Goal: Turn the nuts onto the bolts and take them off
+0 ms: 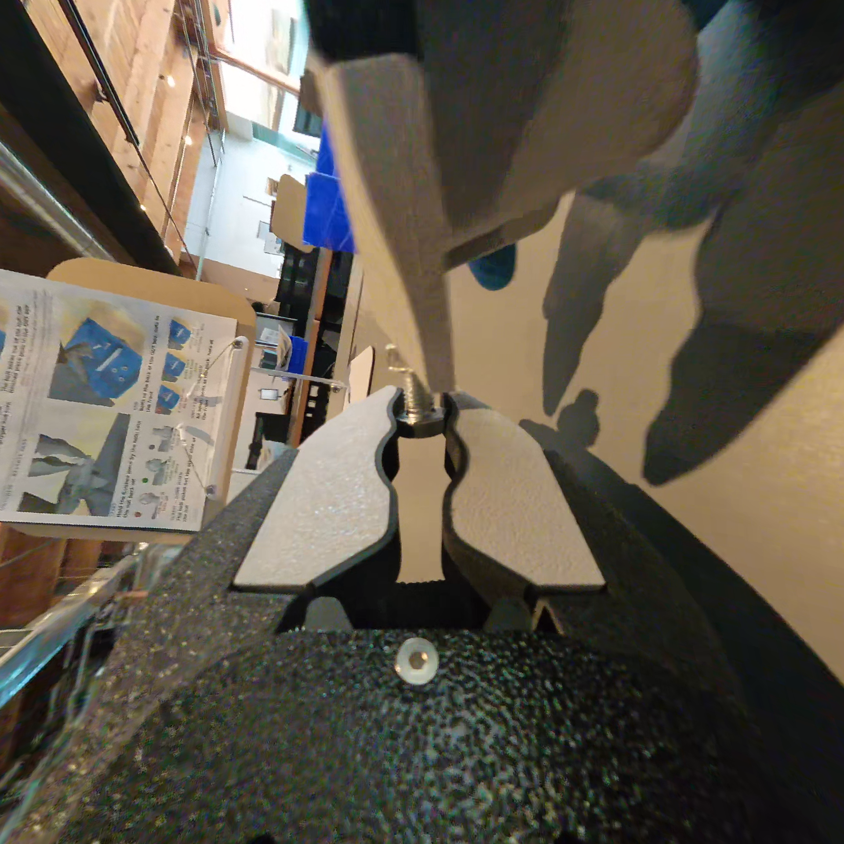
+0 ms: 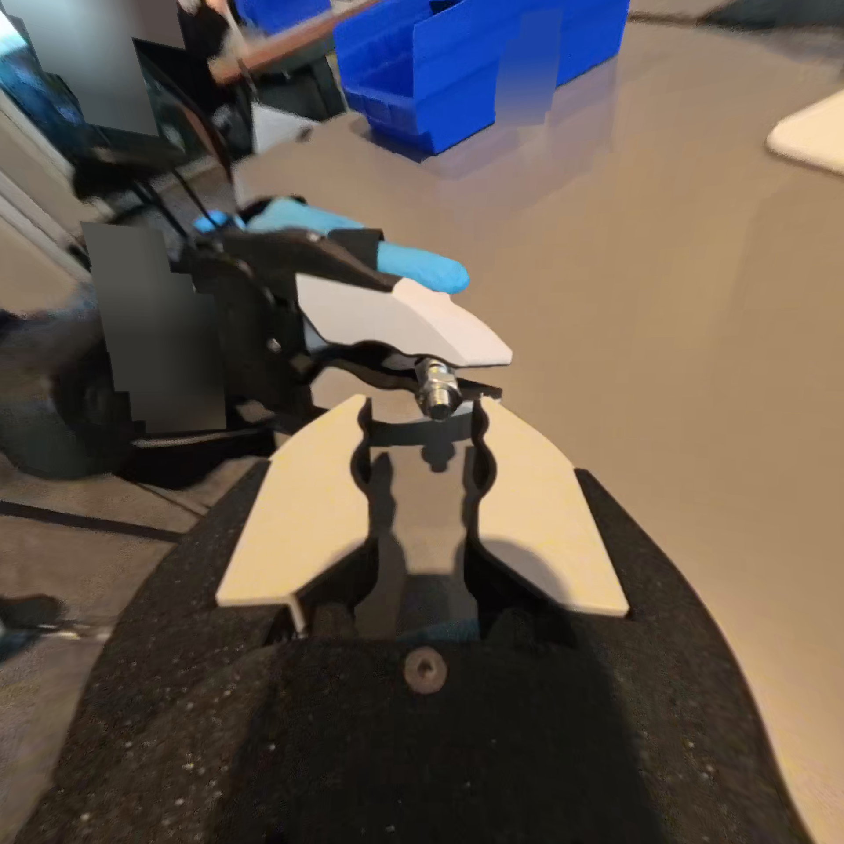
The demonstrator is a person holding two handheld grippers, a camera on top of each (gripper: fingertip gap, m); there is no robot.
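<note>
Silver threaded bolt (image 2: 435, 388) with nut (image 2: 439, 373), clamped in left gripper (image 2: 475, 379).

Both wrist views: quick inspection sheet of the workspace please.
Surface: beige tabletop, bare around the work.
Job's things: bolt with a nut on its thread, held off the table.
Clutter: blue bins at the far edge; white pad at the far right.
Grippers: left tool shut on the bolt's head end; right tool open, tips right by the bolt's free end.
Cables: black leads behind the left tool.
Surroundings: instruction sheet on a stand; blue-gloved hand on the left tool.
</note>
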